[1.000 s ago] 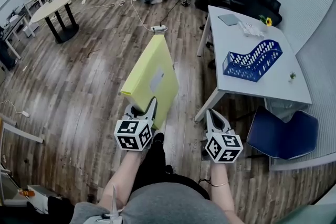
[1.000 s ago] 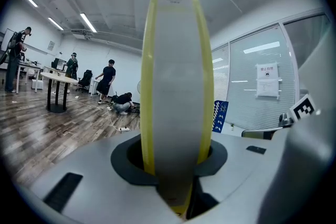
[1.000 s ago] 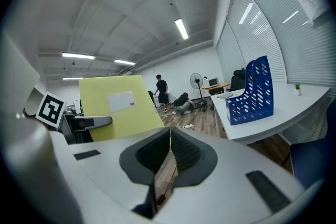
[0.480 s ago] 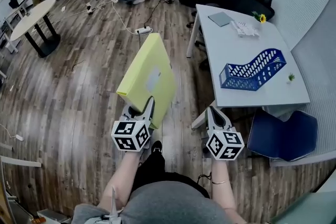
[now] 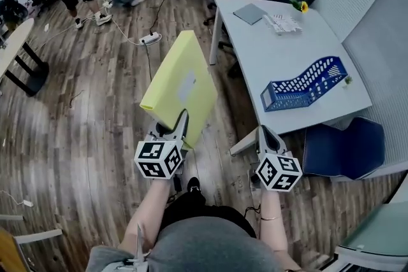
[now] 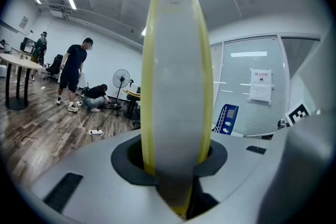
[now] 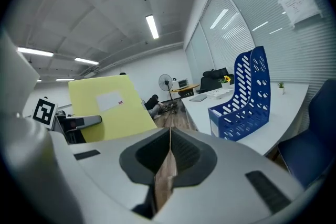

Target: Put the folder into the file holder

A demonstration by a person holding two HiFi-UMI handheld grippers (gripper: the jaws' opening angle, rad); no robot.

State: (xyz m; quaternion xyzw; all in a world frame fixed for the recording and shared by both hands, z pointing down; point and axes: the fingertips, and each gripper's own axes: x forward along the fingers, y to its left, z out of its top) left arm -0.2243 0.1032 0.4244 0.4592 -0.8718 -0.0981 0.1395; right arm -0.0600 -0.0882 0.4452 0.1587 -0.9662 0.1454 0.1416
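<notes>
Carry step. Left gripper (image 5: 175, 136) clamped on yellow folder (image 5: 183, 79), upright over floor (image 5: 95, 99). Right gripper (image 5: 262, 140) closed, empty. File holder (image 5: 299, 83) far right on table (image 5: 255, 51). Next, likely: swing folder right, line up with file holder.

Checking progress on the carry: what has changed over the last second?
The person has moved closer to the table, so the file holder on it is nearer. Unchanged: the left gripper still clamps the yellow folder, and the right gripper is still shut and empty.
</notes>
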